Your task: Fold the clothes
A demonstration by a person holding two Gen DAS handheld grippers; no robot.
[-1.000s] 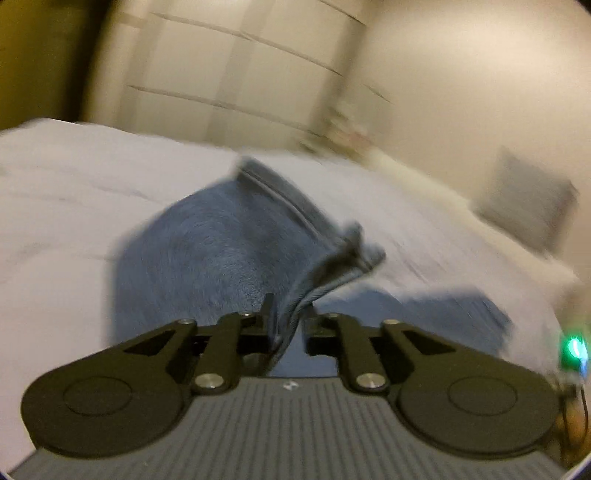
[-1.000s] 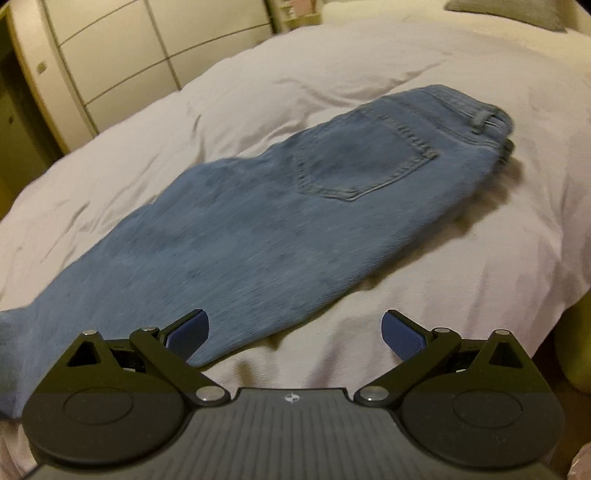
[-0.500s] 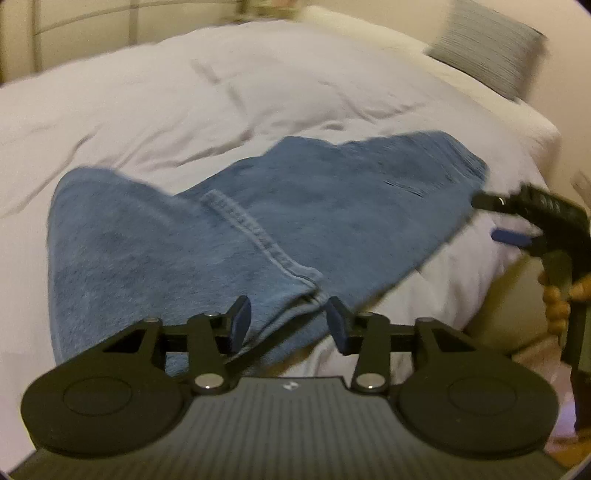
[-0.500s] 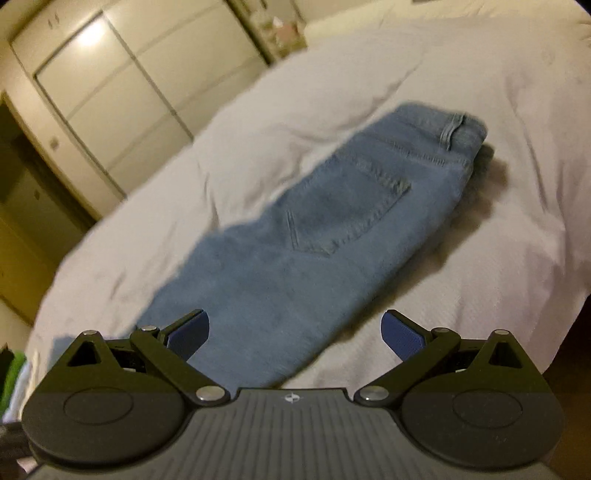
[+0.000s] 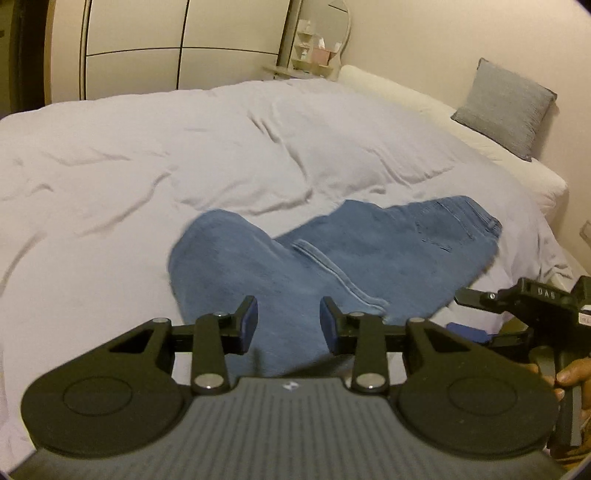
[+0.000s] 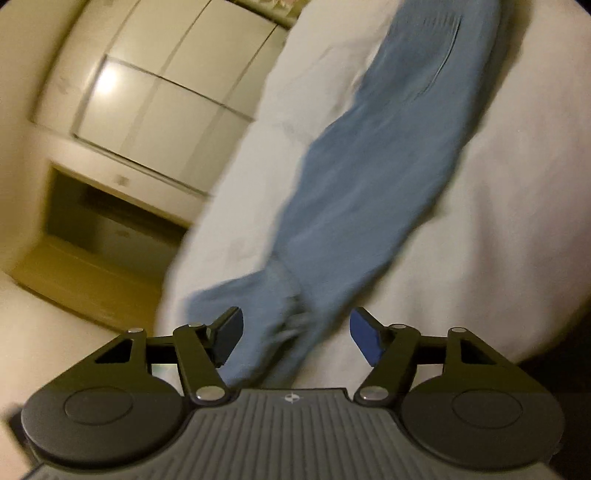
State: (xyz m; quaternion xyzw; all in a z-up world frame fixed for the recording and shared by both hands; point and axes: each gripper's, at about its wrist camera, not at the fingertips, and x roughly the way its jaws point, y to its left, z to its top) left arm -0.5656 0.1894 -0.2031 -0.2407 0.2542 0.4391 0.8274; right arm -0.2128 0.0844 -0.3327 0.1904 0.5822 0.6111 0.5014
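Left hand-held gripper [image 5: 288, 319] is hovering released over jeans [image 5: 332, 266] on the bed [image 5: 184, 155]; right hand-held gripper [image 6: 295, 334], jaws just closing, is straddling their hem ungripped.

A bed [image 5: 147, 177] fills the scene under a rumpled white duvet [image 5: 332, 147]. A grey pillow [image 5: 506, 107] leans against the far right wall. Behind the bed stands a pale panelled wardrobe [image 5: 166, 48], and right of it a small shelf [image 5: 314, 55] of blurred toiletries below a curved mirror [image 5: 341, 22].
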